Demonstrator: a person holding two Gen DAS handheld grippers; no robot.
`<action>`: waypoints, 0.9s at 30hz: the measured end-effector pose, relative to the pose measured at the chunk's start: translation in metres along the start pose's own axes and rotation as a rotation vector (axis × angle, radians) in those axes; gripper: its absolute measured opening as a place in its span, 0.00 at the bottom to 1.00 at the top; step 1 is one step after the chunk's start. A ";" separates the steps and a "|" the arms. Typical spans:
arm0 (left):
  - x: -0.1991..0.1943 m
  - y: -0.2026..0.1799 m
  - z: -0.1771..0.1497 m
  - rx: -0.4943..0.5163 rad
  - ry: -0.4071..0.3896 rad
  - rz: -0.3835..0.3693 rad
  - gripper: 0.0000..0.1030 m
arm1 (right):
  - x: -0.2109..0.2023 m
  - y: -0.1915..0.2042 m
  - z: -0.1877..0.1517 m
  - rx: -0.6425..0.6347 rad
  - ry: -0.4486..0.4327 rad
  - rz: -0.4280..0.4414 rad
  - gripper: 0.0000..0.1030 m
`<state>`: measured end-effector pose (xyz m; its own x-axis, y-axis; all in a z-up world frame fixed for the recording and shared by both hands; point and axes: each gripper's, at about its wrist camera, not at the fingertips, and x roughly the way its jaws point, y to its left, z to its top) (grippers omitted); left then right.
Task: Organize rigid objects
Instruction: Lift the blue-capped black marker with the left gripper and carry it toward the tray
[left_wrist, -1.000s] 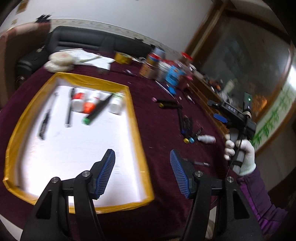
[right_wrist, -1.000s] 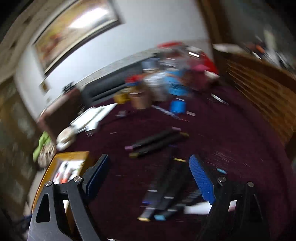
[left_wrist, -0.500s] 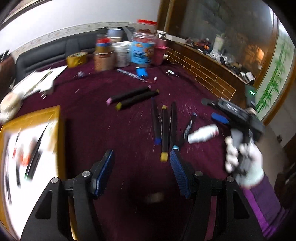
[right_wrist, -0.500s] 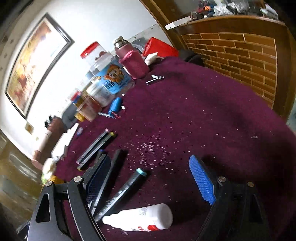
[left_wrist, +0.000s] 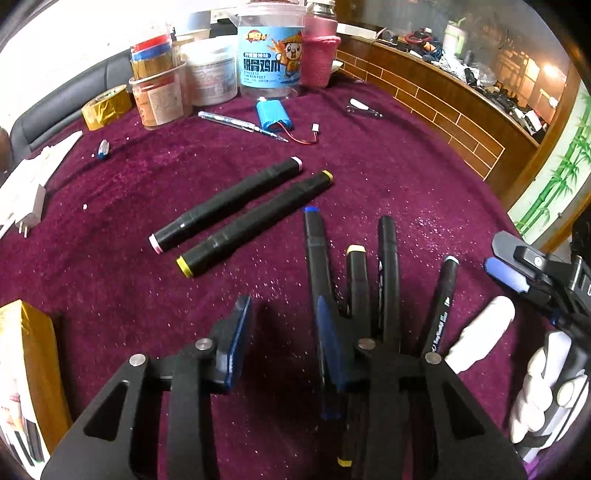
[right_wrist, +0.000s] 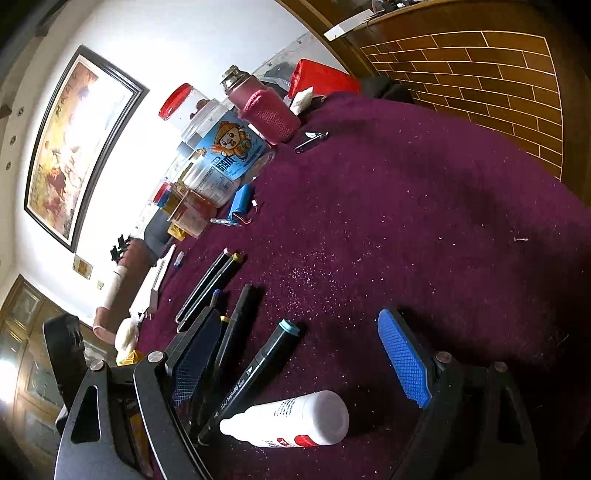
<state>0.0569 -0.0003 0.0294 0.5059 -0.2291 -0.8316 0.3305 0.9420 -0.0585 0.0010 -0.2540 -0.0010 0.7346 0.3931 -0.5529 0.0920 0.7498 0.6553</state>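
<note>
Several black markers lie on the purple cloth: a pink-capped one (left_wrist: 225, 205), a yellow-capped one (left_wrist: 255, 225), a blue-capped one (left_wrist: 316, 251) and a teal-capped one (left_wrist: 443, 295). My left gripper (left_wrist: 282, 332) hangs low over the cloth. Its jaws are closing with only cloth between them, and the blue-capped marker lies just beside the right finger. A white bottle (right_wrist: 291, 417) lies on its side between the wide-open fingers of my right gripper (right_wrist: 299, 354), untouched. The teal-capped marker (right_wrist: 258, 365) lies there too.
Jars (left_wrist: 269, 55), a gold tape roll (left_wrist: 105, 107), a blue battery pack (left_wrist: 273, 118) and a nail clipper (left_wrist: 364, 109) stand at the back. The yellow-edged tray (left_wrist: 26, 332) is at the lower left. A gloved hand (left_wrist: 546, 387) holds the right gripper.
The left gripper swung from over the tray to the markers, came lower, and its jaws narrowed. The right gripper dropped to the white bottle, then held still and open.
</note>
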 end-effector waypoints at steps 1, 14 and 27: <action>0.000 0.000 0.001 0.005 -0.001 0.006 0.32 | 0.000 0.000 0.000 -0.002 0.000 -0.001 0.81; 0.019 -0.020 0.003 0.073 0.027 0.024 0.32 | 0.000 0.001 -0.001 -0.006 0.000 -0.006 0.81; 0.021 -0.021 0.005 0.056 0.002 0.014 0.11 | 0.003 0.008 -0.002 -0.061 0.002 -0.048 0.81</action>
<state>0.0647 -0.0257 0.0158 0.5090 -0.2156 -0.8333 0.3674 0.9299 -0.0162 0.0031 -0.2455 0.0015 0.7292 0.3566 -0.5840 0.0864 0.7987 0.5955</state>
